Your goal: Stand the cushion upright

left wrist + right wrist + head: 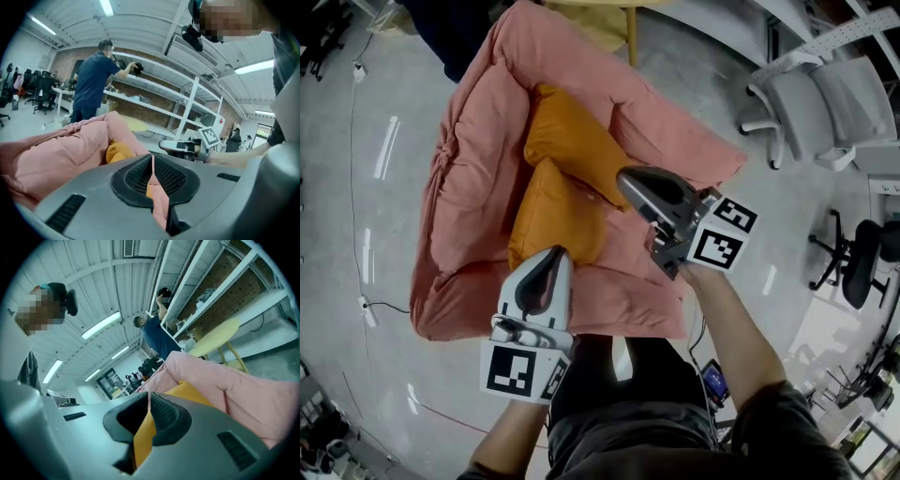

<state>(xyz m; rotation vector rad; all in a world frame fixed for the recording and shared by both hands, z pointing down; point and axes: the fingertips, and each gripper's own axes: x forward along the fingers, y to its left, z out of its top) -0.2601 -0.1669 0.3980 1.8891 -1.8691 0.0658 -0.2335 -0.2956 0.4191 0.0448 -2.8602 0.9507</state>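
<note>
The left tongs (551,255) are closed at the low edge of the orange cushion (562,211); whether they grip it is unclear. The cushion leans slanted in the pink armchair (473,178), not yet upright. The right tongs (625,178) are closed on its side.

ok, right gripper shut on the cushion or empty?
Shut on it: the right gripper has its jaws closed, with orange cushion fabric pinched between them.

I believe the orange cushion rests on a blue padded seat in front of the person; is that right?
Not quite: the padded seat is pink, not blue, as the head view shows plainly. The rest holds: the orange cushion rests on it in front of the person.
</note>
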